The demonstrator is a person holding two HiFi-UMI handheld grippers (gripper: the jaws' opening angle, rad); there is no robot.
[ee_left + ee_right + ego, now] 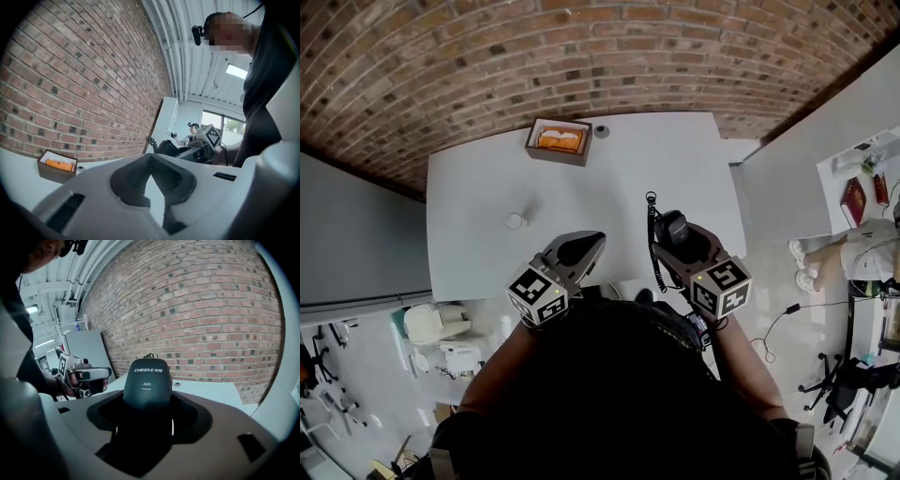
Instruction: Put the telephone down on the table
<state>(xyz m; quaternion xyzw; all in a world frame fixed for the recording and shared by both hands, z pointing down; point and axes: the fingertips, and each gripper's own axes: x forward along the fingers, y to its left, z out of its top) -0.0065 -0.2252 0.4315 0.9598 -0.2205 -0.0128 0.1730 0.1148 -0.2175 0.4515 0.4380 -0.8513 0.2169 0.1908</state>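
I see a white table (609, 178) against a brick wall (581, 56). Just left of my left gripper (596, 238) lies a small white round thing (516, 221). This gripper's jaws meet at the tips with nothing between them. Far ahead of it stands a brown box (559, 141). My right gripper (678, 232) clamps the black telephone (146, 380), which sticks out forward over the table, and its coiled cord (654, 246) hangs at the left side.
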